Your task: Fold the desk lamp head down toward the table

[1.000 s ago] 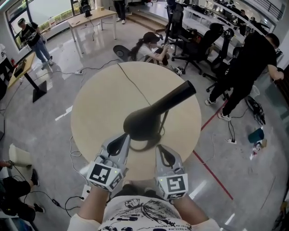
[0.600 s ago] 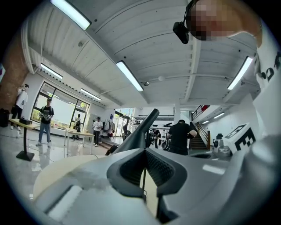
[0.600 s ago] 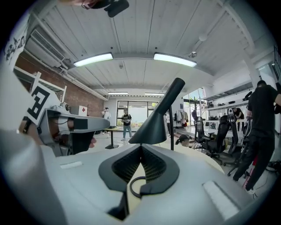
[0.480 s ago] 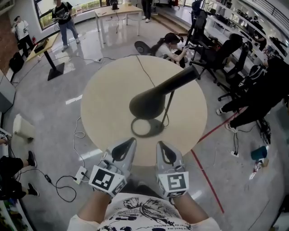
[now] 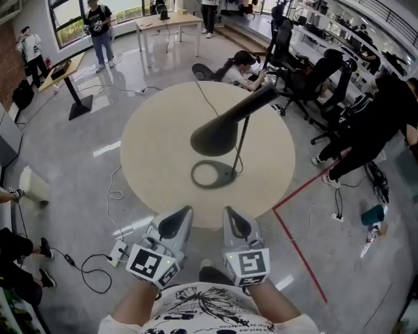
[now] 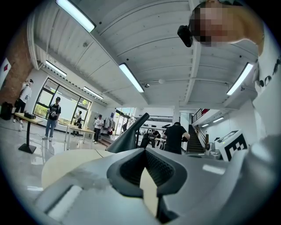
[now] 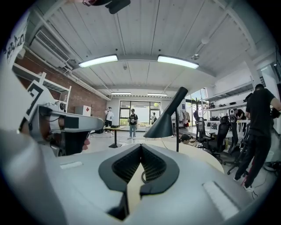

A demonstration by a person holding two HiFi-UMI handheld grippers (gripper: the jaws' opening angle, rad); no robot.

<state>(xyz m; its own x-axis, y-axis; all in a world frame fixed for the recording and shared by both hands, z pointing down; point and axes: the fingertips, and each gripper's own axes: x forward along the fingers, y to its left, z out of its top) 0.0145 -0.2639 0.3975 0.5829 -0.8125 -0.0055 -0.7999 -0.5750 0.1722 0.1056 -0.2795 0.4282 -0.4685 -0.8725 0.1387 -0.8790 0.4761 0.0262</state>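
- The desk lamp head [image 5: 219, 136] hung over the table [image 5: 150, 163], at 12 o'clock from both grippers and well apart, its long axis running 8 to 2 o'clock.
- The left gripper [image 5: 177, 215] and the right gripper [image 5: 231, 215] had their jaws together, holding nothing; the right looked nearer.

Large open office with a glossy grey floor [image 5: 78, 189]. A round beige table [image 5: 157, 150] sits at centre. A long wooden table [image 5: 166, 21] stands at 12 o'clock, windows [image 5: 72, 8] at 11, black office chairs [image 5: 307, 72] at 2, a red floor line [image 5: 297, 241] at 4. Strip lights [image 7: 97, 60] cross the white ceiling.
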